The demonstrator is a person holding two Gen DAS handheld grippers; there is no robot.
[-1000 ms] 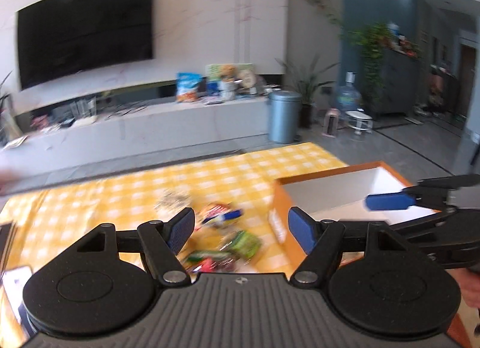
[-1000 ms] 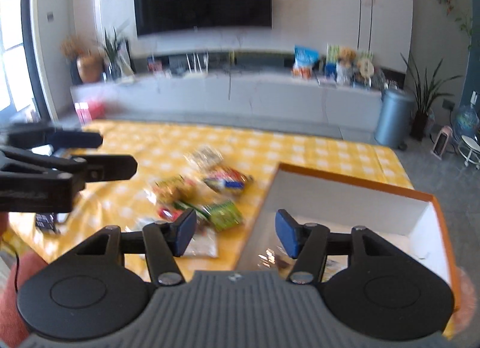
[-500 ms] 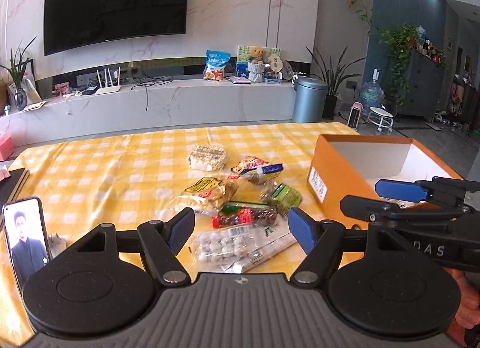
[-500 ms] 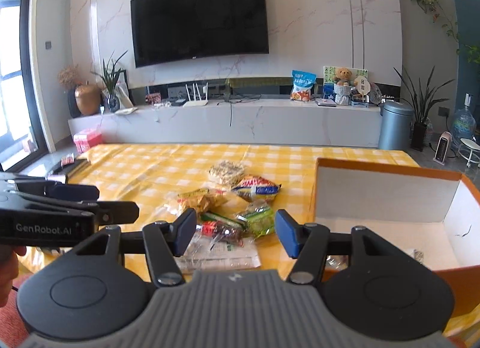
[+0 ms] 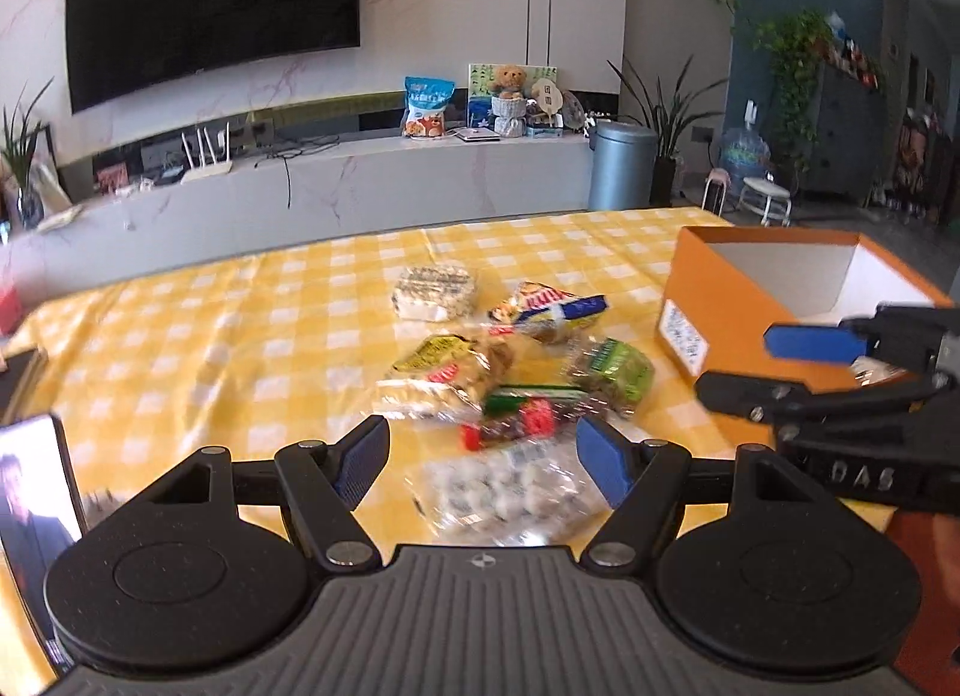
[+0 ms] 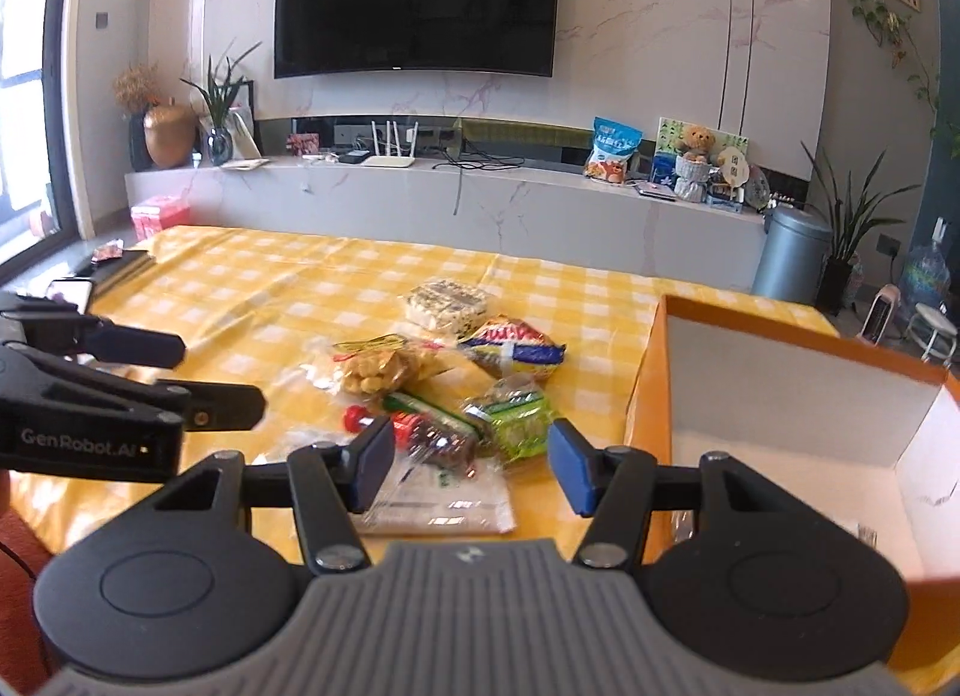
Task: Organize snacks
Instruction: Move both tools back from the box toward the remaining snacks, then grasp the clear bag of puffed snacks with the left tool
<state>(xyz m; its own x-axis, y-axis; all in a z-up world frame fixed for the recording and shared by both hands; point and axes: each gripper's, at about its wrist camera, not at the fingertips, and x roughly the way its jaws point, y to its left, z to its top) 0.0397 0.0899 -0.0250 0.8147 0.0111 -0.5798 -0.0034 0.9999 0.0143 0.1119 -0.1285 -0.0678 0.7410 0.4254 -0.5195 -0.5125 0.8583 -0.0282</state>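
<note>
A pile of snack packets lies on the yellow checked tablecloth point(image 5: 198, 336): a clear bag of white candies point(image 5: 510, 486), a red and green packet point(image 5: 522, 414), a green packet point(image 6: 516, 420), a yellow nut bag point(image 5: 444, 372), a red and blue packet point(image 6: 513, 348) and a white cracker pack point(image 6: 447, 303). An orange box point(image 6: 780, 336) with a white inside stands to the right of the pile. My left gripper point(image 5: 483, 459) hovers open over the candy bag's near side. My right gripper point(image 6: 471, 471) is open above the same bag, touching nothing.
A phone point(image 5: 36, 516) lies at the table's left edge, beside dark flat items. Each gripper shows in the other's view: the right gripper point(image 5: 738, 365) in front of the box, the left gripper point(image 6: 219, 378) left of the pile. A TV console stands beyond the table.
Both grippers have sunk and come closer to the snack pile, which now looks larger. Their jaws stand about as wide as before. No snack has moved.
</note>
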